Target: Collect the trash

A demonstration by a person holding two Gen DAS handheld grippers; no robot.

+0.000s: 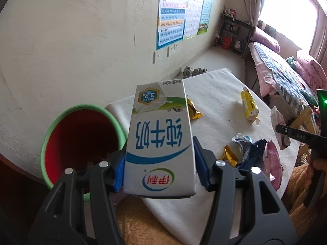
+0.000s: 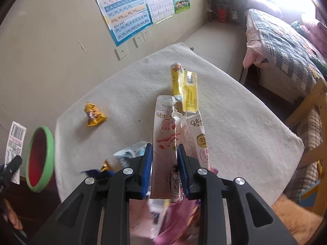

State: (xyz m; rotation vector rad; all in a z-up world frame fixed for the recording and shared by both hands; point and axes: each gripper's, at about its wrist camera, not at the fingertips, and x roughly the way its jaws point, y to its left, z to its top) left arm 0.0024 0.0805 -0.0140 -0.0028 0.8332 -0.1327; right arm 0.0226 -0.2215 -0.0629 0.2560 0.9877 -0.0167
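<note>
Gripping a white milk carton (image 1: 159, 143) between its blue pads, the left hand-held gripper (image 1: 159, 163) holds it upside down, long axis pointing away along the fingers, above the table's left edge. A red bin with a green rim (image 1: 81, 143) sits just to the carton's left, off the table's left edge, mouth tilted toward the gripper; the drop likely calls for a short move left. The right hand-held gripper (image 2: 164, 169) is clamped on a torn pink-and-white snack box (image 2: 165, 134), also held lengthwise, over the near side of the cloth-covered table (image 2: 245, 132), well right of the bin. Loose on the table lie a yellow carton (image 2: 185, 89), a yellow wrapper (image 2: 94, 115) and other wrappers at the near edge.
</note>
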